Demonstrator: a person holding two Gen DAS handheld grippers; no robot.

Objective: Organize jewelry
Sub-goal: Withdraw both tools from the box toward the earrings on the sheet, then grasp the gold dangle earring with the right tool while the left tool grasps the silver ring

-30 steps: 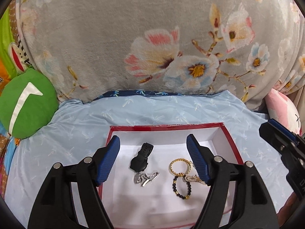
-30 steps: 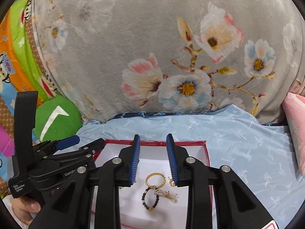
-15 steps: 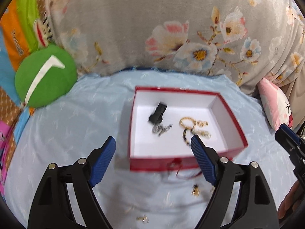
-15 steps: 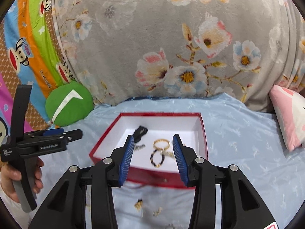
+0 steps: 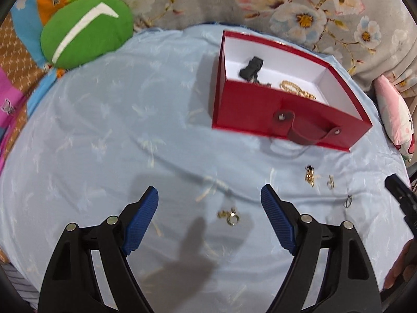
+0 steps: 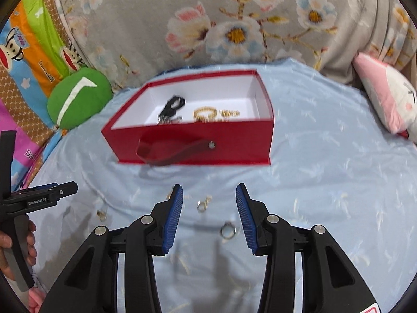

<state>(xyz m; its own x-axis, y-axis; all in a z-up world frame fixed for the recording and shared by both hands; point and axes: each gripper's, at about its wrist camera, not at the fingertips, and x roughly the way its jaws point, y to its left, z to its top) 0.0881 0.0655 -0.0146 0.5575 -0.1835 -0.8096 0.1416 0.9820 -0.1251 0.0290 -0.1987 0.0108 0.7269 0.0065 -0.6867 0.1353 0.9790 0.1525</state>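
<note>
A red box [image 5: 286, 109] with a white inside sits on the light blue sheet [image 5: 104, 130]. In it lie a black watch [image 5: 251, 67] and gold bracelets [image 5: 289, 87]. My left gripper [image 5: 209, 195] is open wide above the sheet, over a small ring with a gold piece [image 5: 232, 219]. More loose pieces [image 5: 309, 176] lie to its right. In the right wrist view the box [image 6: 234, 140] is ahead, and my right gripper [image 6: 209, 190] is open over a small ring [image 6: 202, 206] and a silver ring [image 6: 228, 230]. Neither gripper holds anything.
A green round cushion [image 5: 86, 30] lies at the back left and a pink-and-white plush pillow [image 6: 385, 96] at the right. A grey floral blanket [image 6: 234, 13] rises behind the box. A hand [image 6: 15, 237] holds the left gripper's handle at the left edge.
Both grippers have drawn back from above the box and sunk toward the sheet in front of it. Both jaws stand wider. The loose pieces on the sheet have come into view.
</note>
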